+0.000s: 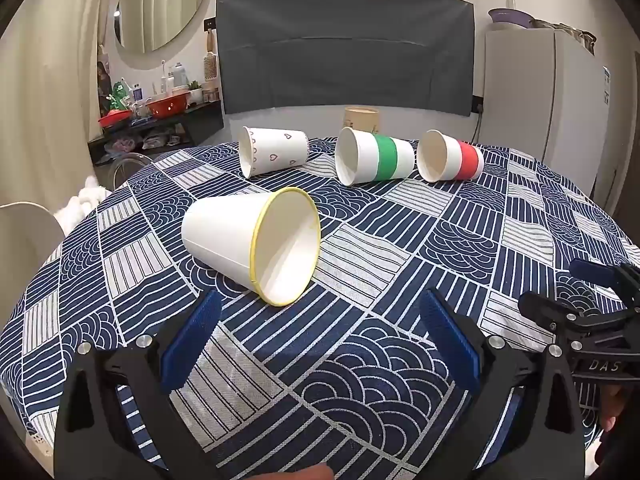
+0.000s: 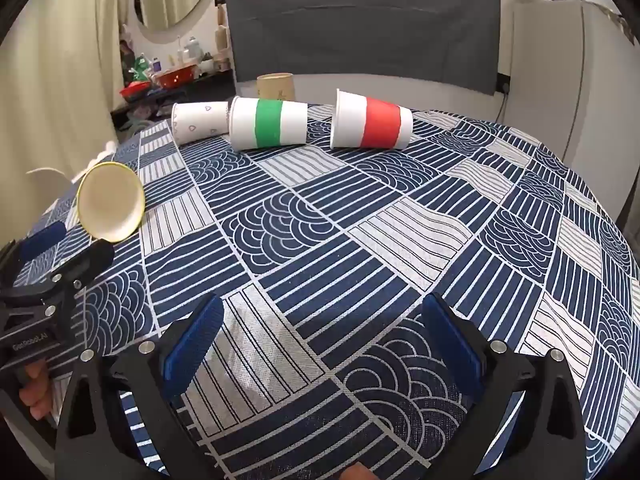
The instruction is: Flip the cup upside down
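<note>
Paper, white with a yellow rim, the nearest cup (image 1: 250, 240) lies sideways on the blue patterned tablecloth (image 1: 380, 320); left gripper (image 1: 320, 312) and right gripper (image 2: 322, 314) gape wide, empty.

The left gripper (image 1: 320, 312) was built from black angular plastic arms, each finger lined with a blue ribbed pad (image 1: 192, 344). Round silver screws (image 1: 143, 341) were set at the joints. The right gripper (image 2: 322, 314) was made alike, with blue textured pads (image 2: 194, 350) and silver screws (image 2: 498, 345). White lettering (image 1: 604, 366) was printed on its black body. Bare skin of a hand (image 2: 34, 394) was seen at the handle.
</note>
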The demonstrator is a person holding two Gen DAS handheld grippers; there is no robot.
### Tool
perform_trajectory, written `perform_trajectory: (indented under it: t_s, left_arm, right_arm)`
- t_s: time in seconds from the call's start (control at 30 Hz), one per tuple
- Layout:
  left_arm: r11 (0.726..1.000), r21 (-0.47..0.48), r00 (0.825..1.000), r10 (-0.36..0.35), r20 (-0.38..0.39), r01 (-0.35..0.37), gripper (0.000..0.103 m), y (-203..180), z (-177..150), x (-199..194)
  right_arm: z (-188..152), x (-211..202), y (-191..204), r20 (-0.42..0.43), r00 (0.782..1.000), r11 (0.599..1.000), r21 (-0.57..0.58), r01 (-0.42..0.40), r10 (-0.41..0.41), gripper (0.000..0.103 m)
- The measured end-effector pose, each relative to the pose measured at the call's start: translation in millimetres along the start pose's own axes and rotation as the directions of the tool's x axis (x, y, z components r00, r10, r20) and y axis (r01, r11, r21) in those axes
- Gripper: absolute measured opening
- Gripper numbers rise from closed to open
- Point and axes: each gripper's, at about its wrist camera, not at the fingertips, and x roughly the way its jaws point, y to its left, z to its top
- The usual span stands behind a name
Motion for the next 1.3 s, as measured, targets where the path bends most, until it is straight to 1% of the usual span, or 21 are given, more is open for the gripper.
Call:
perform_trajectory:
  t_s: [0.47, 1.3]
  left_arm:
    - [1.000, -0.006, 1.000, -0.004, 0.008, 0.004, 0.097, 2.2, -0.3, -1.8]
    - [1.000, 0.001, 1.000, 0.009, 0.013, -0.009, 0.097, 0.9, 0.6, -3.6]
  right_arm:
    - [1.1, 1.7, -0.1, 0.001, 1.000, 1.000, -0.005, 0.000, 0.000, 0.095]
    - [0.9, -1.6, 2.1, 0.005, 1.000, 1.000, -0.009, 0.006, -0.006, 0.095]
